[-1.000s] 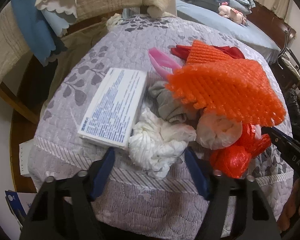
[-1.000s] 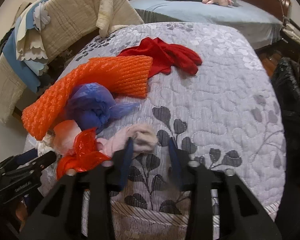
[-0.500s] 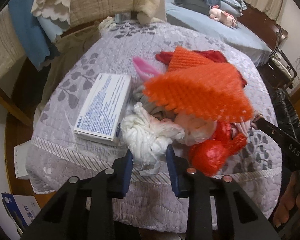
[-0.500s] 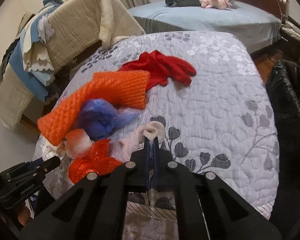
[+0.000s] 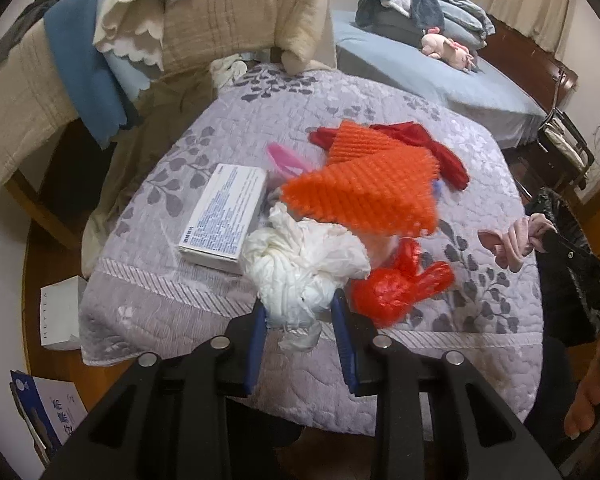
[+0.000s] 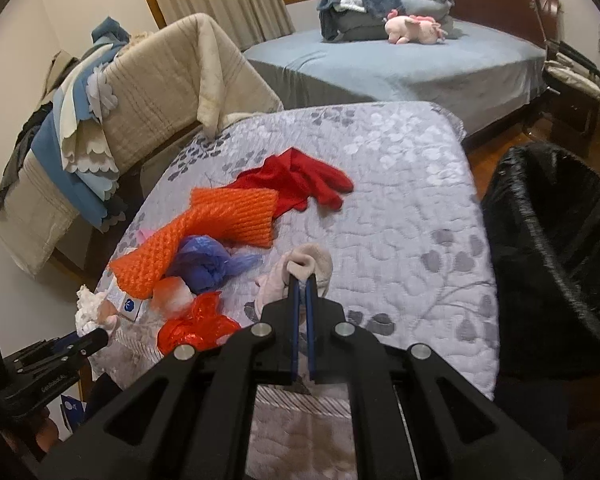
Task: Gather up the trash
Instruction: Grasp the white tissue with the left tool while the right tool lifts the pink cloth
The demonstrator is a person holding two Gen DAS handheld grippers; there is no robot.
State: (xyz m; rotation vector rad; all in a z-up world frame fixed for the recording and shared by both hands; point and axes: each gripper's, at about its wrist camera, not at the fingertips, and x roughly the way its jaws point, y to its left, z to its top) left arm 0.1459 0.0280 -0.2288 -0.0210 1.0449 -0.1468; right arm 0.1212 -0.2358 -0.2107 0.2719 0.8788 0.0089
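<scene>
My left gripper [image 5: 300,316] is shut on a crumpled white plastic bag [image 5: 300,268] and holds it above the front edge of the quilted table [image 5: 380,96]. My right gripper [image 6: 302,280] is shut on a pale pink cloth wad [image 6: 304,268], lifted off the quilt; it also shows in the left wrist view [image 5: 508,240]. On the table lie a red plastic bag [image 5: 396,284], an orange foam net [image 5: 372,184], a blue plastic bag [image 6: 208,260] and a white box [image 5: 224,216]. A black-lined trash bin [image 6: 556,280] stands right of the table.
Red gloves [image 6: 300,180] lie behind the orange net. A chair draped with blankets [image 6: 140,92] stands at the table's left. A bed [image 6: 400,60] with a pink plush toy is behind. A white box [image 5: 60,312] sits on the floor at left.
My left gripper closed on the white bag and lifted it back from the pile. My right gripper closed on the pink cloth and raised it toward the right.
</scene>
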